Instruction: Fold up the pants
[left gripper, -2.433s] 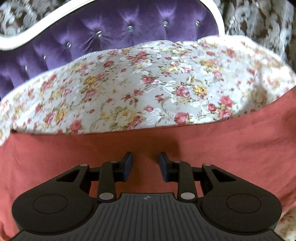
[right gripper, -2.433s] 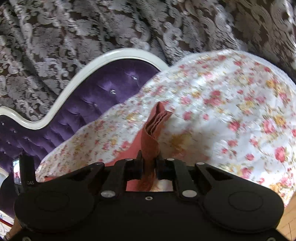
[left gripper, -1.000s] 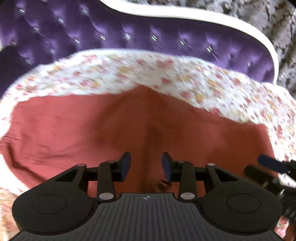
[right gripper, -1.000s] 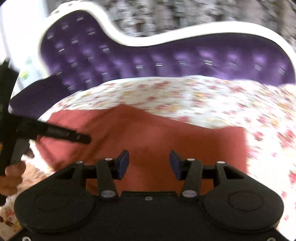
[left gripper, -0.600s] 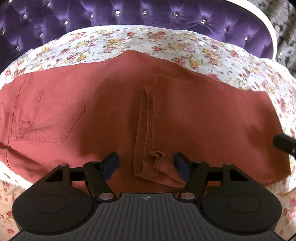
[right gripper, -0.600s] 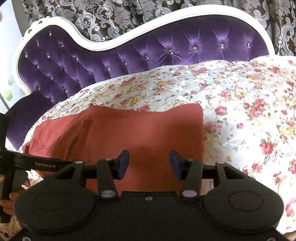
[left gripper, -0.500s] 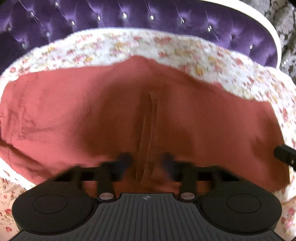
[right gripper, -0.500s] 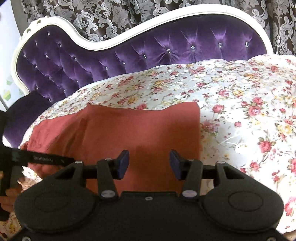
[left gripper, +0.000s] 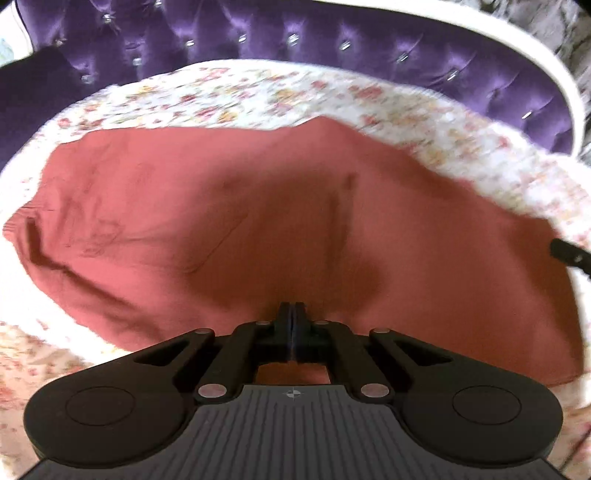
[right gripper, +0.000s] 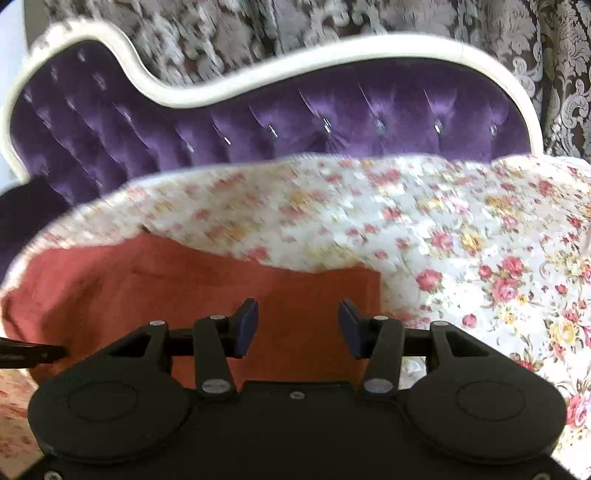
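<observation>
The rust-red pants (left gripper: 184, 221) lie spread flat on a floral bedspread (left gripper: 295, 96). In the left wrist view my left gripper (left gripper: 292, 314) sits at their near edge with its jaws pressed together, and creases in the cloth run in to the tips. My right gripper (right gripper: 297, 325) hovers open over the right end of the pants (right gripper: 147, 288), with only flat cloth below the gap. A dark tip of the right gripper (left gripper: 569, 253) shows at the right edge of the left wrist view. The left gripper (right gripper: 29, 354) pokes in at the left of the right wrist view.
A tufted purple sofa back (right gripper: 295, 110) with a white frame (right gripper: 332, 51) rises behind the bedspread (right gripper: 443, 221). Patterned grey curtains (right gripper: 258, 22) hang beyond it. Bare floral cover stretches to the right of the pants.
My left gripper's jaws have gone from wide apart to fully together at the folded near edge of the pants. The right gripper has slid sideways over the pants' right end, still open.
</observation>
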The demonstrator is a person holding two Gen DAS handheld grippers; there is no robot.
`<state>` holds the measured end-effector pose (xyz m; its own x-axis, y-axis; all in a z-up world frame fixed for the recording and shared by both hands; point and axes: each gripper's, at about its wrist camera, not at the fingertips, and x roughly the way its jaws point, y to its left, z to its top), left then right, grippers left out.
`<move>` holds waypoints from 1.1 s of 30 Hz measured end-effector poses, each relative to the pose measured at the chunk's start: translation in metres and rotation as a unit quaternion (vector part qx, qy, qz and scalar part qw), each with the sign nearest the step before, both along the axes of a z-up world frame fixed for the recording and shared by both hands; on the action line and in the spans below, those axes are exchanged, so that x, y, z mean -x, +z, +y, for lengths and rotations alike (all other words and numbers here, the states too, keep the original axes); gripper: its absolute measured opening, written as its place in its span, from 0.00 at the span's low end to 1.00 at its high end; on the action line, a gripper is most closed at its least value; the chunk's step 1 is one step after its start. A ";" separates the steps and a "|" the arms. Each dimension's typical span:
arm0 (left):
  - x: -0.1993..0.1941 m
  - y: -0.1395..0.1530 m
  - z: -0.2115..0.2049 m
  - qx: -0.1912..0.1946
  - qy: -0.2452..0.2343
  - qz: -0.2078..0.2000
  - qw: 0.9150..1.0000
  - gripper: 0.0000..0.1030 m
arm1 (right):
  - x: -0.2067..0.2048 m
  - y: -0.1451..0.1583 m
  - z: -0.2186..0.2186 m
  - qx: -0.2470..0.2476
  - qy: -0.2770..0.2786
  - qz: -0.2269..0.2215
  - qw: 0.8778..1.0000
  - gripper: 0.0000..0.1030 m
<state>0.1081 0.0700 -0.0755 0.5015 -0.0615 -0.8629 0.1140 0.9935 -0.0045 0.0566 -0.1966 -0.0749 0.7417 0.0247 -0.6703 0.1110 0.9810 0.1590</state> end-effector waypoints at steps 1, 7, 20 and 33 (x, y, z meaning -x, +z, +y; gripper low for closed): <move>0.001 -0.003 0.003 -0.004 0.000 0.001 1.000 0.01 | -0.005 -0.008 -0.001 0.002 -0.005 0.018 1.000 0.53; 0.007 0.014 0.011 -0.021 0.030 -0.018 0.999 0.02 | -0.005 -0.027 0.011 0.048 -0.002 0.021 0.999 0.53; -0.003 0.053 -0.036 0.014 0.009 -0.052 0.999 0.16 | -0.009 -0.025 0.009 0.045 0.003 0.035 0.998 0.53; 0.009 -0.002 -0.050 -0.033 -0.032 -0.001 0.999 0.22 | -0.013 -0.024 0.007 0.043 0.011 0.046 0.998 0.53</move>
<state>0.0996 0.0203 -0.0777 0.5006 -0.0366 -0.8649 0.1781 0.9821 0.0616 0.0697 -0.1900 -0.0988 0.6765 -0.0209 -0.7361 0.1005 0.9929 0.0642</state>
